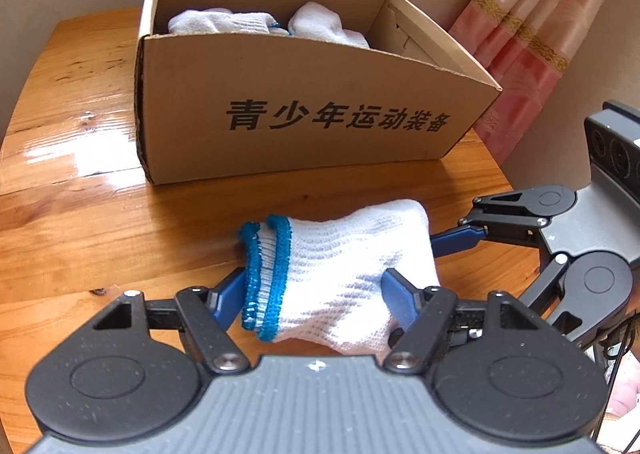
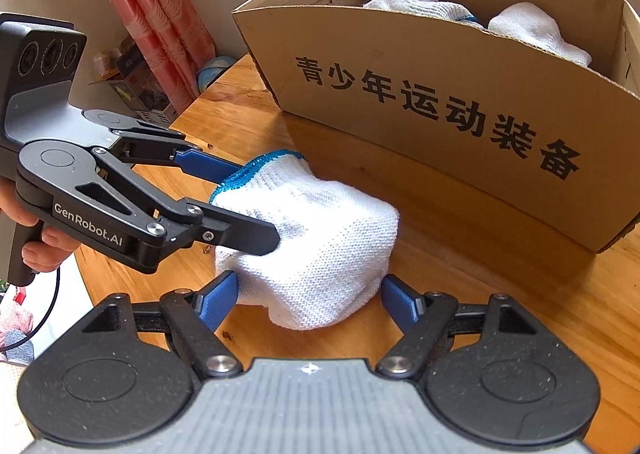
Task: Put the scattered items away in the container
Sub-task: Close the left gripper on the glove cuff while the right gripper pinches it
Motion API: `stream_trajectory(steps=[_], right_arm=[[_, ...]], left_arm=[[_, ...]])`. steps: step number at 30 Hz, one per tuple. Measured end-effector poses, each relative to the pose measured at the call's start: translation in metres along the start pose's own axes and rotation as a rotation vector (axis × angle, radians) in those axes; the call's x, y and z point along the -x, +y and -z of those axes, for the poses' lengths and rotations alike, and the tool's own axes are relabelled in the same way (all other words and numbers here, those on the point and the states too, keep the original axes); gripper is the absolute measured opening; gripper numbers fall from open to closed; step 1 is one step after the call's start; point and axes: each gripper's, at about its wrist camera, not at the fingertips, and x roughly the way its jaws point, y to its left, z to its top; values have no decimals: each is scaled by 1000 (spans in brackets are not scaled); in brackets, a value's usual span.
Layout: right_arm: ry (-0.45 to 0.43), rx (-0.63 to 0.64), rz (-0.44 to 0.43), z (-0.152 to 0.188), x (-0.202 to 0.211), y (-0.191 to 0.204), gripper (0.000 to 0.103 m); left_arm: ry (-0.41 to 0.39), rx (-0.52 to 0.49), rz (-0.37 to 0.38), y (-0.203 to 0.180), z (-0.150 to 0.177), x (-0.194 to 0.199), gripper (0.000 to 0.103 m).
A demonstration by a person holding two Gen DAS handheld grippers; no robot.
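A rolled white knit glove (image 1: 340, 266) with a blue cuff lies on the wooden table (image 1: 80, 221), in front of an open cardboard box (image 1: 320, 113) printed with black characters. My left gripper (image 1: 316, 298) is shut on the glove at its cuff end. From the right wrist view, the left gripper (image 2: 258, 203) has one finger dented into the glove (image 2: 320, 246). My right gripper (image 2: 310, 286) straddles the glove's other end, its blue fingertips (image 2: 222, 294) at the sides without denting it. More white gloves (image 2: 536, 33) lie inside the box (image 2: 440, 113).
Pink curtains (image 1: 532, 33) hang past the table's far right corner. A person's hand (image 2: 40, 250) holds the left gripper's handle. Small clutter (image 2: 136, 89) sits beyond the table edge near the curtains (image 2: 160, 13). Bare wood lies left of the box.
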Motion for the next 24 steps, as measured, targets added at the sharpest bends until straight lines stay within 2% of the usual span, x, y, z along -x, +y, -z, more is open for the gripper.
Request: stream_trajectory(steps=[5, 18, 24], right_arm=[[4, -43, -16, 0, 2, -4, 83], [10, -39, -11, 3, 6, -3, 83], [14, -56, -24, 6, 12, -7, 83]], left_arm=[[-7, 14, 1, 3, -2, 0, 72], [15, 32, 25, -1, 5, 0, 69], [-1, 41, 16, 2, 4, 6, 68]])
